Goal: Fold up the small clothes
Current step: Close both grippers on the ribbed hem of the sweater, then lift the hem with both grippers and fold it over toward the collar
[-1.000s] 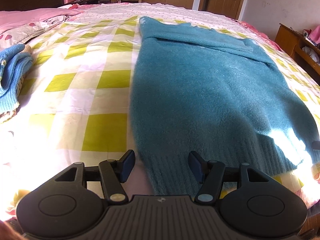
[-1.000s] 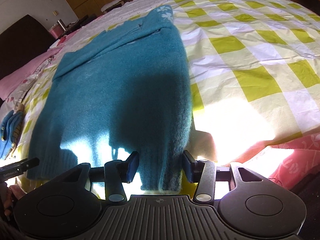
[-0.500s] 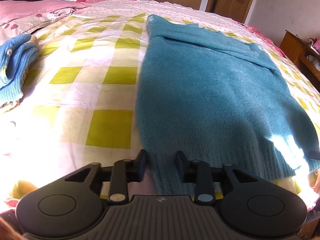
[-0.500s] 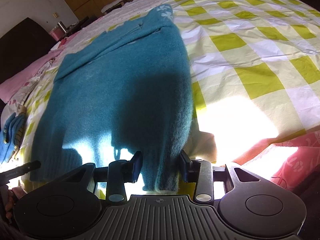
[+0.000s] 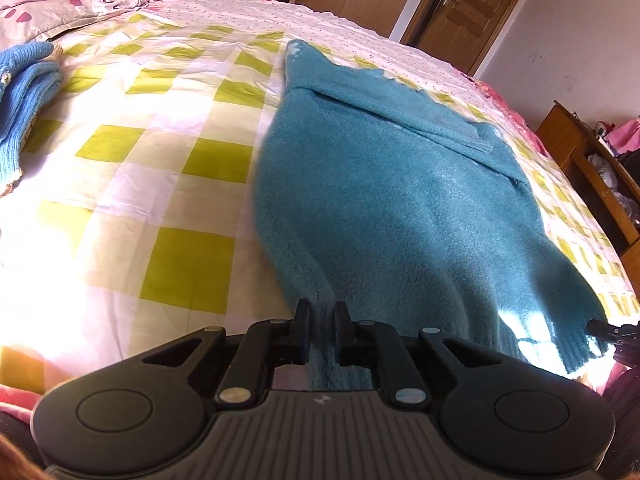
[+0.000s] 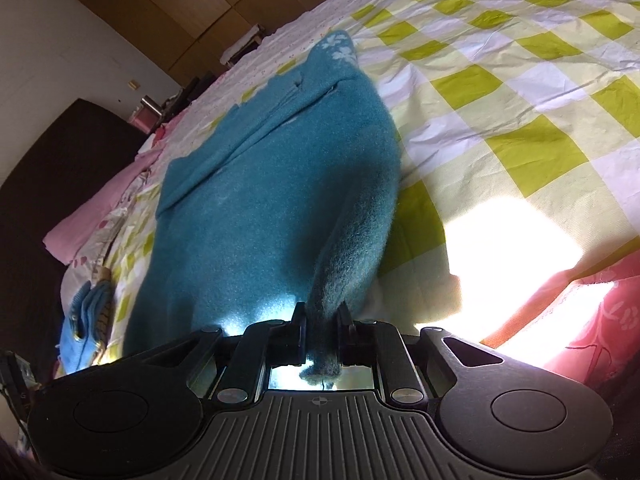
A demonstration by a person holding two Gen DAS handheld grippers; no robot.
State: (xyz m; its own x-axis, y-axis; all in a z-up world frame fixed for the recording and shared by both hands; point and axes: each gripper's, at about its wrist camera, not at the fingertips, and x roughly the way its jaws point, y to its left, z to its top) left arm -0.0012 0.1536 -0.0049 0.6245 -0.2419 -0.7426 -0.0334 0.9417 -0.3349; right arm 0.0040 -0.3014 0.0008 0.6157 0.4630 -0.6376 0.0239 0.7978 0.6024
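Note:
A teal fuzzy sweater (image 5: 400, 200) lies spread on the yellow-checked bedspread (image 5: 160, 160), sleeves folded across its far end. My left gripper (image 5: 321, 322) is shut on the sweater's near left hem corner. My right gripper (image 6: 322, 320) is shut on the near right hem corner of the sweater (image 6: 260, 200), which bunches up between the fingers. Both corners are lifted a little off the bed. The right gripper's tip shows at the right edge of the left wrist view (image 5: 612, 332).
A folded light-blue knit garment (image 5: 24, 92) lies on the bed at the left, also in the right wrist view (image 6: 84, 320). Pink pillows (image 5: 60, 4) are at the far left. A wooden nightstand (image 5: 592, 168) stands right of the bed. Wardrobes and a door stand behind.
Both grippers closed from open onto the sweater's hem corners and lifted them slightly, and the hem now rises off the bed.

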